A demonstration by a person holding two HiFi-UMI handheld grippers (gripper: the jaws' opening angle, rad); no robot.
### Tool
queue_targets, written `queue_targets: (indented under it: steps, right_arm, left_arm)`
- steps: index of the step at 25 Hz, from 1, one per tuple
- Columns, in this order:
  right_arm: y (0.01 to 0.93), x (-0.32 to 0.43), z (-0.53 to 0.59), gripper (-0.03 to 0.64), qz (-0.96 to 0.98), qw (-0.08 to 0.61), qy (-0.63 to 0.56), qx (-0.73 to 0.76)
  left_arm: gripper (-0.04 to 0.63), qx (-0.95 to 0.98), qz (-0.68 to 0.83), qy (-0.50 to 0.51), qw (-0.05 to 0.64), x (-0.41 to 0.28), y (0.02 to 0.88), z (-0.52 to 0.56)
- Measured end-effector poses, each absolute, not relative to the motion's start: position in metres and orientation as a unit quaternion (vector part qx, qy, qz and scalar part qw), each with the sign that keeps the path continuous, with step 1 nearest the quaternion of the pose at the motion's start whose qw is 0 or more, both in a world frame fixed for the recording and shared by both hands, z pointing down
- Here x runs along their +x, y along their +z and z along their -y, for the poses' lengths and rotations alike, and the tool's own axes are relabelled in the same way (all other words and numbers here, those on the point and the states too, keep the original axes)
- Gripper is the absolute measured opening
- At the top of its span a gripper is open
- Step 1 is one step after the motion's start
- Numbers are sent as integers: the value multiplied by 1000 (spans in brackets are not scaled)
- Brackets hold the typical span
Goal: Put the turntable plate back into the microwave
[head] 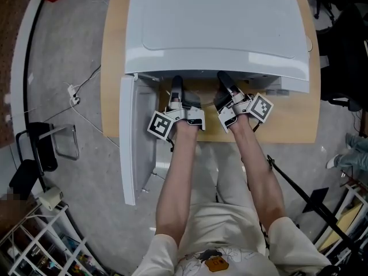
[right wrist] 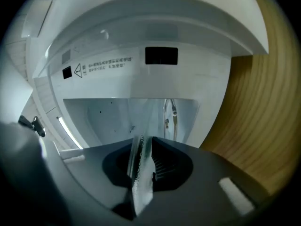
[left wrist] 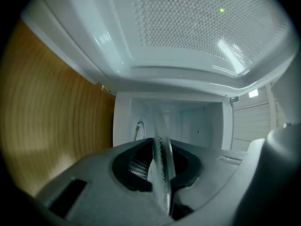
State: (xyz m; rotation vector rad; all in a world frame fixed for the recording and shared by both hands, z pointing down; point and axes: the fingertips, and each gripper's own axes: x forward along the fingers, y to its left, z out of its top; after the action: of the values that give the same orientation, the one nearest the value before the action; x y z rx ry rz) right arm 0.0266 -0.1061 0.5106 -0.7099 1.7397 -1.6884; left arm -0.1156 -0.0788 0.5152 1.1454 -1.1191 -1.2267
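Note:
The white microwave [head: 213,27] stands on a wooden table [head: 112,68], its door [head: 129,137] swung open to the left. Both grippers reach level into its opening. The glass turntable plate shows edge-on in the left gripper view, where my left gripper [left wrist: 160,173] is shut on the plate's rim [left wrist: 161,164]. In the right gripper view my right gripper [right wrist: 141,171] is shut on the opposite rim [right wrist: 140,166]. Ahead of both lies the white cavity [left wrist: 188,121] [right wrist: 117,117]. In the head view the left gripper [head: 178,99] and right gripper [head: 229,96] sit side by side at the opening; the plate is hidden under the microwave's top.
The open door juts past the table's front edge on the left. A cable [head: 77,94] and a black chair [head: 40,148] are on the floor to the left, a shelf [head: 40,240] at the lower left, and a tripod leg [head: 299,188] to the right.

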Motion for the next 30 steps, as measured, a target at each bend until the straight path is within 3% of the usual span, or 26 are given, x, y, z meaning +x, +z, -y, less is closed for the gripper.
queue_targets:
  steps: [14,18,20,27,30]
  right_arm:
    - [519,26,131,48,-629,317,-639,-310]
    - [511,25,127,164,-631,317,-643,-296]
    - [511,21,118,186,-631,304,-650,-293]
    - [516,5,75,184,-624,283,-675,-273]
    - [520,1,76,108,-621,274,-681,-276]
  left_arm:
    - [35,443,458,-520,569,-116,522,108]
    - [41,441,458,-519,571,-116,519,109]
    - [43,443,462,-516,570,-116,519,110]
    - [43,443,462,-516,569,-116,518,111]
    - [43,448,463,-511,569,-115,518,111]
